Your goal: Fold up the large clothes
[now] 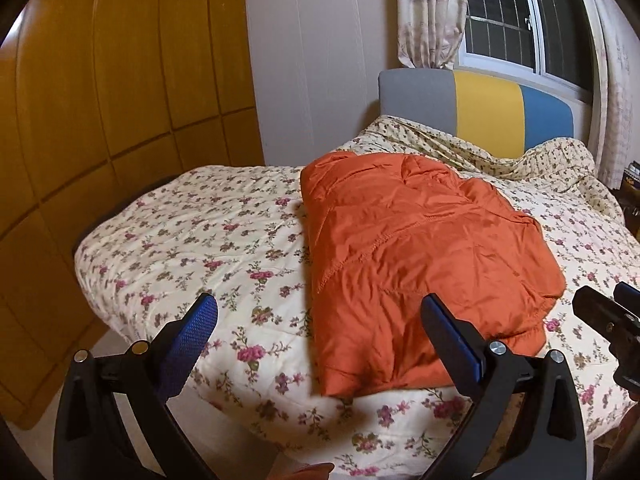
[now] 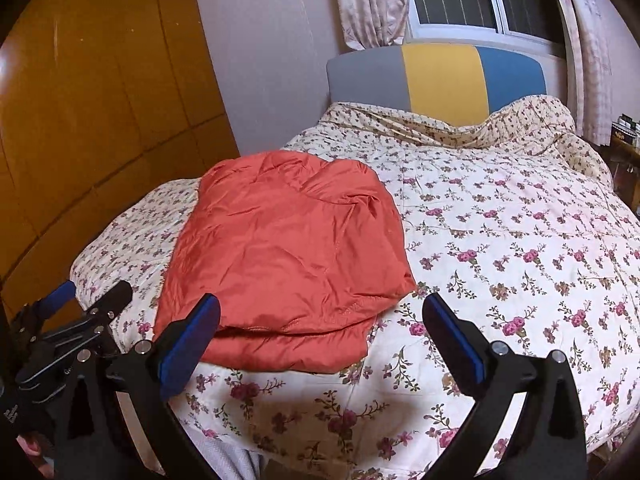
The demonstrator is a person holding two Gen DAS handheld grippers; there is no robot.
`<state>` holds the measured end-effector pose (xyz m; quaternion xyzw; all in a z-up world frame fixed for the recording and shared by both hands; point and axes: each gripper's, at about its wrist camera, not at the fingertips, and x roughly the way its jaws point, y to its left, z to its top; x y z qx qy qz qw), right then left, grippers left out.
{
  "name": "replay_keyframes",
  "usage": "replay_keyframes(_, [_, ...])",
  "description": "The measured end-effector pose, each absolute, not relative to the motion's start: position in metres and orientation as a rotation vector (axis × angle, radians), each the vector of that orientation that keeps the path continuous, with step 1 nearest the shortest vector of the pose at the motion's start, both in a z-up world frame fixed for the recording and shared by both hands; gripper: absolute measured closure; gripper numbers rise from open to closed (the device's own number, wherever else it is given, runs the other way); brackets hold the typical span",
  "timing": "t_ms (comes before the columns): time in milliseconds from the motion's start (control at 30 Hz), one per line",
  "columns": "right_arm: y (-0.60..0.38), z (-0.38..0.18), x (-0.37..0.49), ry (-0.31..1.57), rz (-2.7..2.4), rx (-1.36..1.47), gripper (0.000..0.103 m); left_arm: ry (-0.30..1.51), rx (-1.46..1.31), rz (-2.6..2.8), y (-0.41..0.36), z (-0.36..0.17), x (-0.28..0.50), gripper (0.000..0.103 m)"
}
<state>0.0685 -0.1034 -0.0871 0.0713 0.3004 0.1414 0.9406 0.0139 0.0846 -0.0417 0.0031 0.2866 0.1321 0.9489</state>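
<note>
An orange padded jacket [image 1: 416,256] lies folded into a rough rectangle on the floral bed quilt [image 1: 192,248]. It also shows in the right wrist view [image 2: 280,256], left of centre. My left gripper [image 1: 320,312] is open and empty, held above the jacket's near left edge without touching it. My right gripper [image 2: 320,312] is open and empty, above the jacket's near right corner and the quilt [image 2: 520,264]. The right gripper shows at the left wrist view's right edge [image 1: 612,320], and the left gripper shows at the right wrist view's left edge [image 2: 80,320].
A headboard [image 1: 480,112] in grey, yellow and blue stands at the far end of the bed, with bunched quilt against it. A wooden wardrobe [image 1: 100,120] is on the left. A window [image 1: 520,20] with curtains is behind the headboard.
</note>
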Motion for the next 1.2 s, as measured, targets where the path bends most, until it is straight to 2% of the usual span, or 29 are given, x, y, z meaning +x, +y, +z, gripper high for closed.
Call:
replay_keyframes(300, [-0.104,-0.082,0.061,0.596,0.301,0.151,0.002,0.538,0.008,0.264,0.077,-0.035,-0.001,0.003])
replay_keyframes(1200, [-0.110,-0.088,0.061,0.614,0.302,0.157,0.002,0.549,-0.034,0.257,0.083,-0.038,-0.001,0.003])
